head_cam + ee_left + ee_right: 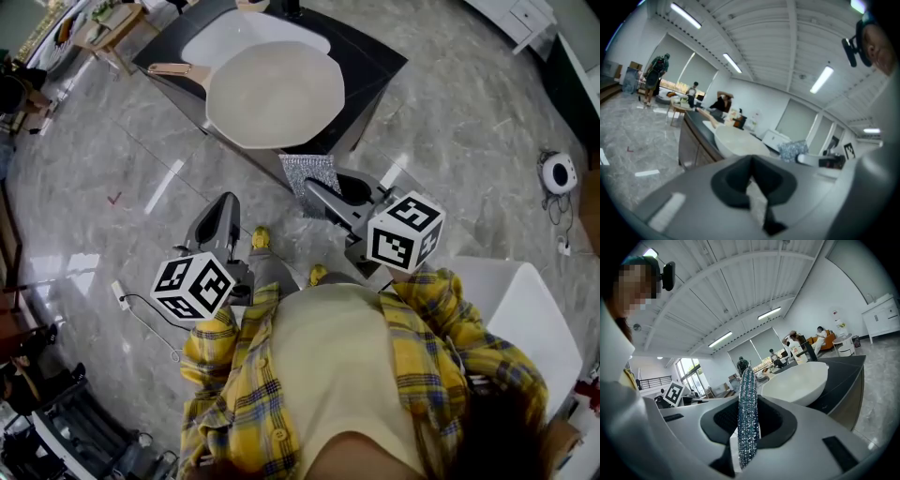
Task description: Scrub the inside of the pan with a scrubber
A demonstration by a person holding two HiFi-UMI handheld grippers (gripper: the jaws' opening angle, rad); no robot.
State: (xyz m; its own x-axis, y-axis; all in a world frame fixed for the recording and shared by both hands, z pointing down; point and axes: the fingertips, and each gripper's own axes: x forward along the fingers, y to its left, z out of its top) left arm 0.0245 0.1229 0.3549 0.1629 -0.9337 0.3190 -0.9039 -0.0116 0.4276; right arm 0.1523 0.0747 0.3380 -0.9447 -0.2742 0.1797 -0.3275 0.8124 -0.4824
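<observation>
A wide white pan [272, 94] with a wooden handle [173, 70] rests on the dark counter [375, 56], partly over a white basin [239, 33]. My right gripper [319, 192] is shut on a silvery scrubber [309, 173], held just below the counter's near corner. In the right gripper view the scrubber [747, 418] stands edge-on between the jaws, with the pan [797, 383] ahead to the right. My left gripper [225, 214] hangs over the floor left of the scrubber, shut with nothing in it. The left gripper view shows the pan [738, 140] and the scrubber [792, 150] ahead.
The floor is grey marble. A small wooden table [112, 33] stands at the far left. On the floor lie a round white device [560, 173] at the right and a cable [141, 314] at the lower left. A white surface [525, 309] is at my right side. People stand far off.
</observation>
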